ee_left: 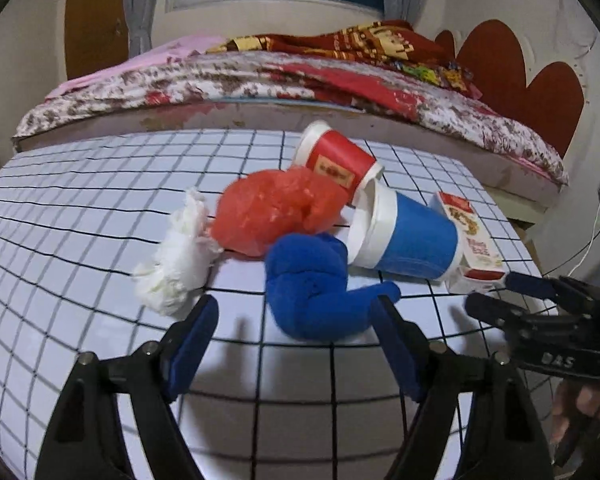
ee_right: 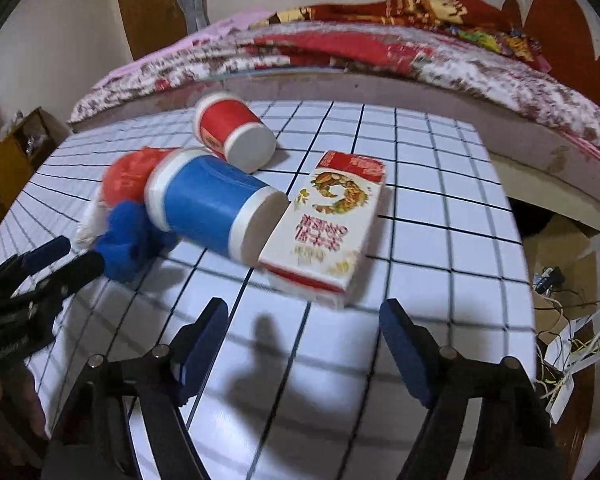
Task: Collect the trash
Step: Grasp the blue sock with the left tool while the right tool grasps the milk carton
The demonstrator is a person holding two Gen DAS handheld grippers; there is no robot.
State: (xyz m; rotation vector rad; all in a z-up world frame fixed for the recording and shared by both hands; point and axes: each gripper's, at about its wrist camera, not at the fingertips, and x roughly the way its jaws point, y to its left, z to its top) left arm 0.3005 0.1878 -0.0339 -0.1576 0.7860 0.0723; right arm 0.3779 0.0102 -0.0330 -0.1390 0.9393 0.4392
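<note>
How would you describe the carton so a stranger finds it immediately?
Look at the checked table before the bed. At the right end of the trash pile lies the carton, touching the blue cup. It is the only flat box.

Left gripper [ee_left: 294, 314] pitched downward, blue-padded jaws spread apart with neither pad pressing on anything. Right gripper [ee_right: 304, 320] likewise angled down beside it, jaws parted and nothing clamped between them. Glimpsed a bare hand [ee_left: 576, 416] gripping the right tool's handle at the frame edge.
</note>
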